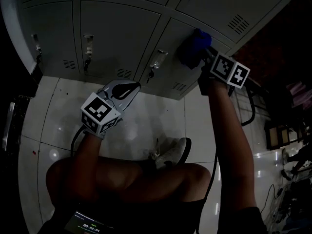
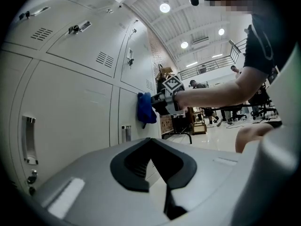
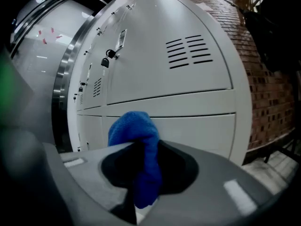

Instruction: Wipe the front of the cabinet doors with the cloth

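The wiping is looking barely underway. The right claw (image 1: 204,57) is pinching the blue cloth (image 1: 194,47) and seemingly pressing it against one of the cabinet doors (image 1: 117,33), with the others apparently waiting. The left claw (image 1: 124,89) is hanging pressed together, empty, clear of the doors.

The left hand-held gripper (image 1: 127,88) and the right hand-held gripper (image 1: 202,56) are pale grey moulded shells, with black padding lining the inner faces of the jaws. Behind each sits a white cube with black square markers: the left cube (image 1: 100,113) and the right cube (image 1: 230,70). A thin black cable (image 1: 74,139) trails from behind the left one. The person wears a dark short sleeve (image 2: 263,46) and a pale sneaker (image 1: 171,154).
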